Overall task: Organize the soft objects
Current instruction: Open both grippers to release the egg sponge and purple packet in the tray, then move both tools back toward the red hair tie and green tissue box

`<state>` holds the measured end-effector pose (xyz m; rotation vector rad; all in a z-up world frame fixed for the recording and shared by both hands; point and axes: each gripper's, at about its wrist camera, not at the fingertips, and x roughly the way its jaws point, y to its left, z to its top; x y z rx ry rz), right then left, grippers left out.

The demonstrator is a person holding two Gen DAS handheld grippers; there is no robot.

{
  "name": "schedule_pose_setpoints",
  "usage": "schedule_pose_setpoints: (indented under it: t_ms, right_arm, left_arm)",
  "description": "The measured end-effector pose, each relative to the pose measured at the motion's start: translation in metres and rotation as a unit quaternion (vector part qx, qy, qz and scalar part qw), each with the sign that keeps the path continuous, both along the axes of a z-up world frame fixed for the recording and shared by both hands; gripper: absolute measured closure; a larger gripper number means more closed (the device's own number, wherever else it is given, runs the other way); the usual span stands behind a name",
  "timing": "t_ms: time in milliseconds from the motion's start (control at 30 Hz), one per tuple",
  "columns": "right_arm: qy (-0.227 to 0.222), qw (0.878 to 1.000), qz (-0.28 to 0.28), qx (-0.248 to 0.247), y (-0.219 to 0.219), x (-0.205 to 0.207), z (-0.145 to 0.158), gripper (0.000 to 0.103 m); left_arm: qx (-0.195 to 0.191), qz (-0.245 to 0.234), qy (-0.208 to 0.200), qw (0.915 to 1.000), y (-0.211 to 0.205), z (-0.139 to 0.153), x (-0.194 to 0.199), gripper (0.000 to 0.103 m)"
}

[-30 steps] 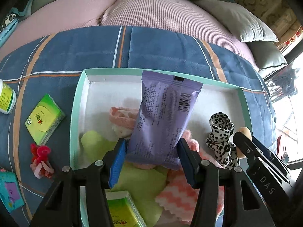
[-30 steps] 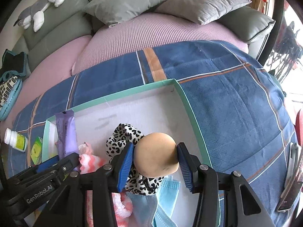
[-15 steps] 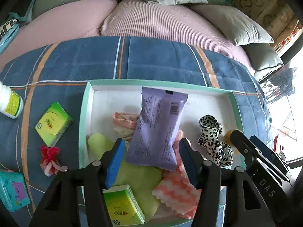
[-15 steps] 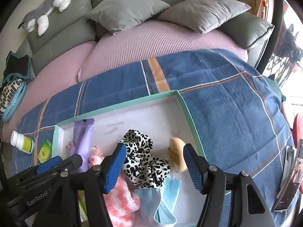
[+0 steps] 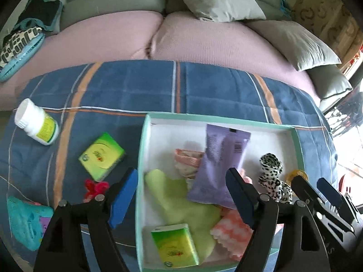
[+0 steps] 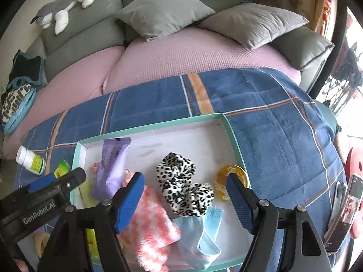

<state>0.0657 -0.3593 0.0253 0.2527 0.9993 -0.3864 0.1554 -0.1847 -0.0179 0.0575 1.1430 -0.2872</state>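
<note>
A teal-rimmed white box (image 5: 145, 136) (image 6: 233, 136) lies on a blue plaid blanket. It holds a purple packet (image 5: 217, 167) (image 6: 111, 172), a leopard scrunchie (image 5: 272, 176) (image 6: 181, 185), a tan sponge (image 6: 229, 181), pink-white cloths (image 6: 149, 222), a green cloth (image 5: 181, 204), a tissue pack (image 5: 174, 247) and blue masks (image 6: 202, 233). My left gripper (image 5: 181, 201) is open and empty above the box's left wall. My right gripper (image 6: 186, 201) is open and empty above the scrunchie.
Left of the box lie a green tissue pack (image 5: 102, 156), a white pill bottle (image 5: 36, 122) (image 6: 30, 161), a red hair tie (image 5: 95, 187) and a teal pouch (image 5: 25, 222). Grey cushions (image 6: 165, 9) and a plush toy (image 6: 63, 4) sit behind. A phone (image 6: 347, 210) is at right.
Both grippers opened: the left let go of the purple packet, the right let go of the tan sponge. Both objects now lie in the box. Both grippers drew back, the left also shifting left.
</note>
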Motion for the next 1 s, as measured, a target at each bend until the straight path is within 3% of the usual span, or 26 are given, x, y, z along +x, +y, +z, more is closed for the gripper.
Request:
schedule_pose_setpoints:
  t_ms: [133,233,433,533,800,900,1000]
  right_arm:
    - [0.001,1.000,0.012,-0.006,0.009,0.002,0.001,0.020]
    - [0.000,1.000,0.018,-0.005,0.013,0.004,0.001,0.012]
    - [0.000,1.000,0.028,-0.010,0.023,0.007,0.002,0.011]
    - [0.000,0.999,0.030,-0.011,0.026,0.008,0.002,0.001]
    - [-0.011,0.999,0.049,-0.004,0.041,0.011,0.004,0.000]
    - [-0.012,0.998,0.059,-0.008,0.049,0.014,0.004,0.000]
    - [-0.015,0.997,0.069,0.001,0.058,0.017,0.003,0.000]
  left_arm:
    - [0.009,0.012,-0.008,0.9998,0.010,0.003,0.002,0.020]
    - [0.014,0.024,-0.012,0.9995,0.020,0.005,0.005,0.019]
    - [0.010,0.054,-0.017,0.9983,0.043,0.009,0.010,0.018]
    - [0.008,0.069,-0.023,0.9973,0.056,0.013,0.011,0.018]
    - [-0.012,0.099,-0.034,0.9944,0.087,0.021,0.011,0.016]
    - [-0.014,0.113,-0.043,0.9926,0.098,0.025,0.010,0.004]
    - [-0.024,0.124,-0.053,0.9905,0.110,0.032,0.008,0.004]
